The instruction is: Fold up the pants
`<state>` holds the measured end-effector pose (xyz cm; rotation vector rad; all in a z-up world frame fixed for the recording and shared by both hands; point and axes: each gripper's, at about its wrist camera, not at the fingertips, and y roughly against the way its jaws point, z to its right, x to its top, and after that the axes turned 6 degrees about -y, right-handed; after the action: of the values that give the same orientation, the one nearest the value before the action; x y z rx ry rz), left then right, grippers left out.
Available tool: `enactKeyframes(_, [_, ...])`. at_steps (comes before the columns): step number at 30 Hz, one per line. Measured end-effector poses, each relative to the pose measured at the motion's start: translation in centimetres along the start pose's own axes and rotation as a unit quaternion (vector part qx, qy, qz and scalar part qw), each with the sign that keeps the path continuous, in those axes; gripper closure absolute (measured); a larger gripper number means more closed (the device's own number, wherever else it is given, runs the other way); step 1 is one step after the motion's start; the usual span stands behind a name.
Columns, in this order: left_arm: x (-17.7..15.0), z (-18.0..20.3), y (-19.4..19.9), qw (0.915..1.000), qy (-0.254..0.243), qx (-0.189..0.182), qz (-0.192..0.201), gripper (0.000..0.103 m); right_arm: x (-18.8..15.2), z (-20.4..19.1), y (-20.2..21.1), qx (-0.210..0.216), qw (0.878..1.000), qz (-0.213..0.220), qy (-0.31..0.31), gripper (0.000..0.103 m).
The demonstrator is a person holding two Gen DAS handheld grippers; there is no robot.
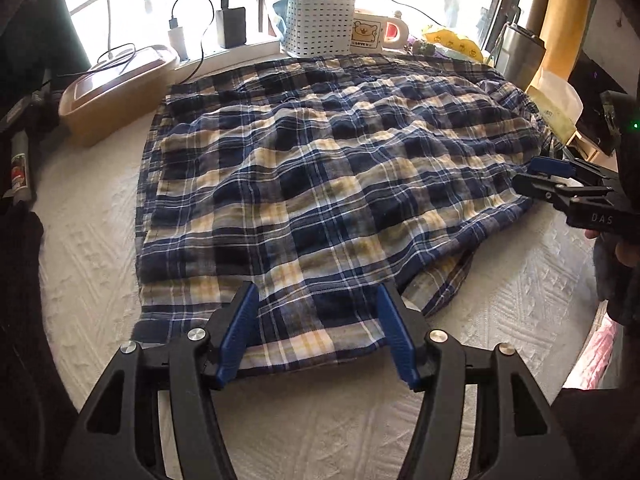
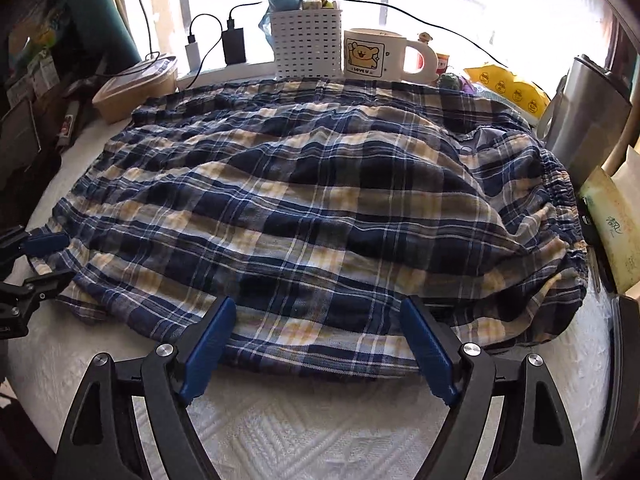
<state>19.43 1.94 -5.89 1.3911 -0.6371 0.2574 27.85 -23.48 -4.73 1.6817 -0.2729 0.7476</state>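
Note:
The blue, navy and cream plaid pants lie folded in a wide heap on the white textured cloth. They also fill the right wrist view, with the elastic waistband at the right. My left gripper is open, its blue pads astride the near hem edge, holding nothing. My right gripper is open over the near edge of the fabric. The right gripper also shows at the right of the left wrist view. The left gripper shows at the left edge of the right wrist view.
Along the window sill stand a white basket, a bear mug, a power bank with cables and a steel tumbler. A tan lidded box sits at the left. A tissue pack lies at the right.

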Motion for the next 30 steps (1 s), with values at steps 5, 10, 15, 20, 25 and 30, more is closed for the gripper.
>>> enactKeyframes(5, [2.4, -2.4, 1.5, 0.9989, 0.022, 0.022, 0.035, 0.042, 3.1, 3.3, 2.2, 0.018, 0.998, 0.063, -0.024, 0.017])
enactKeyframes(10, [4.9, -3.8, 0.0, 0.9981, 0.016, 0.045, 0.039, 0.042, 7.0, 4.9, 0.0, 0.030, 0.997, 0.063, -0.029, 0.060])
enactKeyframes(15, [5.3, -5.1, -3.4, 0.9985, 0.027, 0.047, -0.004, 0.042, 8.7, 4.9, -5.5, 0.018, 0.999, 0.006, -0.031, 0.077])
enactKeyframes(20, [4.8, -5.2, -4.2, 0.9986, 0.020, 0.050, -0.003, 0.041, 8.8, 4.9, -7.8, -0.007, 1.000, -0.009, -0.029, 0.076])
enactKeyframes(25, [5.0, -5.2, -3.9, 0.9982, 0.019, 0.055, -0.010, 0.041, 9.2, 5.2, -6.4, 0.001, 0.999, 0.012, -0.047, 0.076])
enactKeyframes(30, [4.9, -5.9, -3.4, 0.9977, 0.040, 0.055, 0.006, 0.041, 11.4, 8.1, -3.1, -0.042, 0.995, 0.062, -0.066, 0.076])
